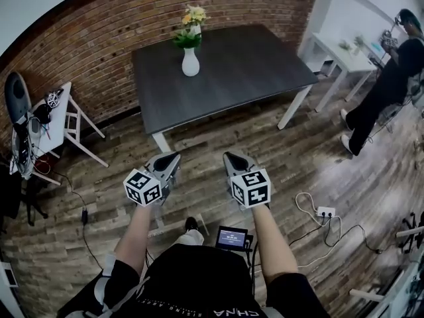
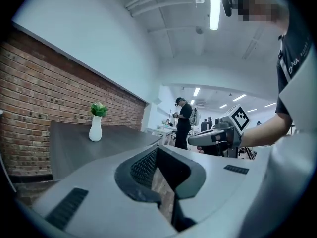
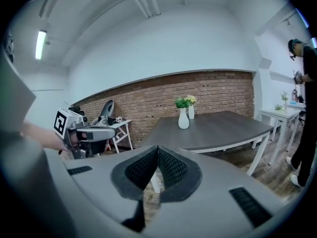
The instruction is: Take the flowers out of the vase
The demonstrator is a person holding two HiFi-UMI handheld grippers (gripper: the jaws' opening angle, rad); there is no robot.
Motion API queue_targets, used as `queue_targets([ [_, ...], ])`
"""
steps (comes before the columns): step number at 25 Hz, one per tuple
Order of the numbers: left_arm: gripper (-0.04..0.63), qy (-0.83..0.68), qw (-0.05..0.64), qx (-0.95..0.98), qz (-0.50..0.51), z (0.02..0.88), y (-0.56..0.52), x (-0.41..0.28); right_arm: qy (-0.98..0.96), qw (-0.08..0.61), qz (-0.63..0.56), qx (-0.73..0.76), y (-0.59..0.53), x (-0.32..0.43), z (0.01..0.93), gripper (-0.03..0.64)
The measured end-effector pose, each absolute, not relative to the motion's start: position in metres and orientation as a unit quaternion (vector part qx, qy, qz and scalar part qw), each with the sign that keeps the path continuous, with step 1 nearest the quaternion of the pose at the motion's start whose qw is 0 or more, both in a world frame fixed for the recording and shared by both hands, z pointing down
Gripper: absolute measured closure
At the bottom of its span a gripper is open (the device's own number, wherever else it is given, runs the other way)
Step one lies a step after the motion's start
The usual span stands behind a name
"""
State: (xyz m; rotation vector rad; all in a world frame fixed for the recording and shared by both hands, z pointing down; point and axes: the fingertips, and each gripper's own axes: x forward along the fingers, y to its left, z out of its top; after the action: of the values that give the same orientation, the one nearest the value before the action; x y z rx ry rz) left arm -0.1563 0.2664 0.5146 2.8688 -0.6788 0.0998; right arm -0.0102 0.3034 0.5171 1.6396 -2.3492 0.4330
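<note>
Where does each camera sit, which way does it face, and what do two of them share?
Head view: on the person's head, facing steeply down and forward; sees the table, forearms, left gripper, right gripper.
Left gripper view: on the left gripper, looking along its shut fingers toward the table; right gripper and forearm show at right.
Right gripper view: on the right gripper, looking over its shut fingers toward the table; left gripper shows at left.
Shared: all three show the white vase.

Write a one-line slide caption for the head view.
Shut, empty left gripper and right gripper held side by side over the wood floor, short of the dark table with its white vase.
</note>
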Motion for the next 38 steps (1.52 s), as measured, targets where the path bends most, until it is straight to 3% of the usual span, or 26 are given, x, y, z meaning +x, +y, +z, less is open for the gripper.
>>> queue_targets([
  [13,0.594,-0.201,0.111,0.972,0.039,0.52,0.148,-0.148,-0.783,0.135,0.174,0.581,0.192,-0.017,0.522,0.612],
  [38,0.594,-0.286,0.108,0.95,0.069,0.522,-0.041,-0.042,-0.839,0.105,0.184,0.5,-0.034,0.1,0.522,0.612],
])
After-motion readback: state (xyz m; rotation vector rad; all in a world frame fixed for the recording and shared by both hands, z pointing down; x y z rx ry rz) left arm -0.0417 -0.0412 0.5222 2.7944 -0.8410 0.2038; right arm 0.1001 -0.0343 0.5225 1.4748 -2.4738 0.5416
